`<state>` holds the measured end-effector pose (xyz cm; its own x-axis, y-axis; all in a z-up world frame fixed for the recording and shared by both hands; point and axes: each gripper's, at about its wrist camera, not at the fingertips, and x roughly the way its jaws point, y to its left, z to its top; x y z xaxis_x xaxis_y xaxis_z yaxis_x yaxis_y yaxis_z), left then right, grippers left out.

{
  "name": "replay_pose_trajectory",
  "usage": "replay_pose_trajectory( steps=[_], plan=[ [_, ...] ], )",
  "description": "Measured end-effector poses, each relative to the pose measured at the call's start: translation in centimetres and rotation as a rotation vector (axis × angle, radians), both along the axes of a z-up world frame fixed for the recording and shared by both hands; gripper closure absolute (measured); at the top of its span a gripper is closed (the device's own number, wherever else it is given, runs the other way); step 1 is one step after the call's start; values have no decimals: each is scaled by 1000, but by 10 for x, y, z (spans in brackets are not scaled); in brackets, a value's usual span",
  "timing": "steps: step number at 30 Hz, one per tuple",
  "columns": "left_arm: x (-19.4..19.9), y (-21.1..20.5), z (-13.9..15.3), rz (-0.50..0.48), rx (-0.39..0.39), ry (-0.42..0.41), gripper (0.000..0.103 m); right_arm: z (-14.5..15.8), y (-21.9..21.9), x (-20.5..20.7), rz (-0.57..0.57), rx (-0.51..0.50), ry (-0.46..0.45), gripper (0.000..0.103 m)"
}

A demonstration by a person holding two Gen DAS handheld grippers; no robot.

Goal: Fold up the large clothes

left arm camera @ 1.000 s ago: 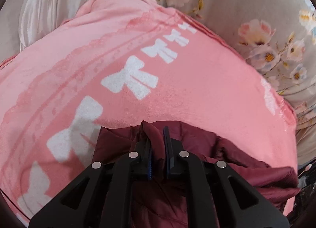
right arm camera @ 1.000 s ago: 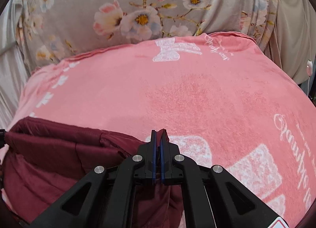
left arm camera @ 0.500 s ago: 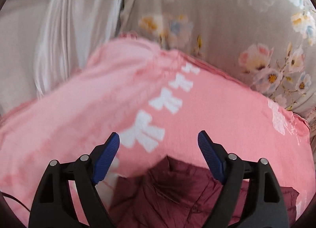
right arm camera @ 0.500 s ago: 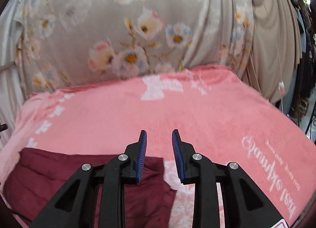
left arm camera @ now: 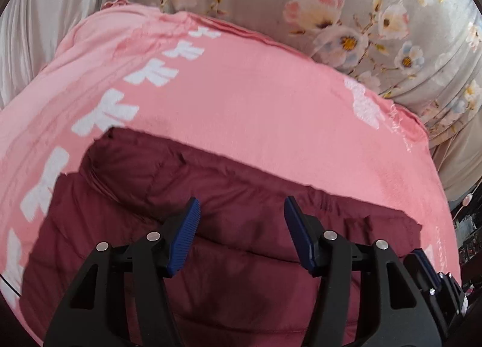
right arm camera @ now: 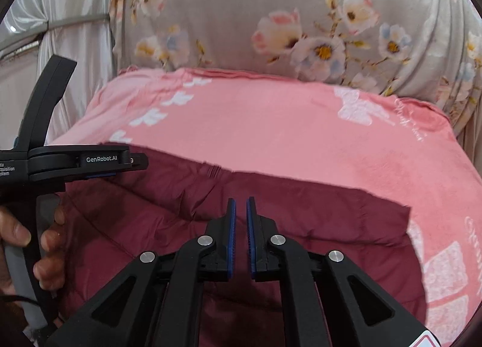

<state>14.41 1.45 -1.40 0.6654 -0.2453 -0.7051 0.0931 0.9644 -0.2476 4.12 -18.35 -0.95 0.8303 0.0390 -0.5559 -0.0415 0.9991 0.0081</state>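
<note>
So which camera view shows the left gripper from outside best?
The right wrist view: the left gripper appears side-on at its left edge, with the hand on its handle. The left wrist view shows only its own two fingers, apart.

Your maroon garment (left arm camera: 241,211) was a quilted, faintly sheened cloth, stitched into padded channels, lying across the lower frame. Beneath it the pink blanket (left arm camera: 256,112) looked soft and napped, matt, with white printed bows. The floral curtain (right arm camera: 271,16) along the upper frame was a smooth, thin woven cloth; the pale drape (right arm camera: 75,1) at upper left was satiny and glossy. Your right gripper (right arm camera: 239,220) showed matt black plastic, ribbed blue pads (right arm camera: 232,232) and bright metal pins.
</note>
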Motion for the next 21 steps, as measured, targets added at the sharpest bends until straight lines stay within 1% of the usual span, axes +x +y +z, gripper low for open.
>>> replay_pose_trajectory(
  steps=[1,4,7,10,18,21],
  plan=[
    [2,1,-4,8,7,9,49,-4,0,4,-2,0,12,98],
    [5,5,-19,30,6,36,49,-19,-3,11,-15,10,47,98],
    [6,7,-26,39,15,34,49,-30,-6,16,-23,13,70,98],
    [5,2,-32,44,42,18,48,-37,-4,20,-29,5,87,101],
    [7,-4,-48,56,81,-16,47,-49,-6,28,-22,35,137,102],
    [8,-4,-48,54,83,-11,47,-40,-12,23,-34,60,135,103]
  ],
)
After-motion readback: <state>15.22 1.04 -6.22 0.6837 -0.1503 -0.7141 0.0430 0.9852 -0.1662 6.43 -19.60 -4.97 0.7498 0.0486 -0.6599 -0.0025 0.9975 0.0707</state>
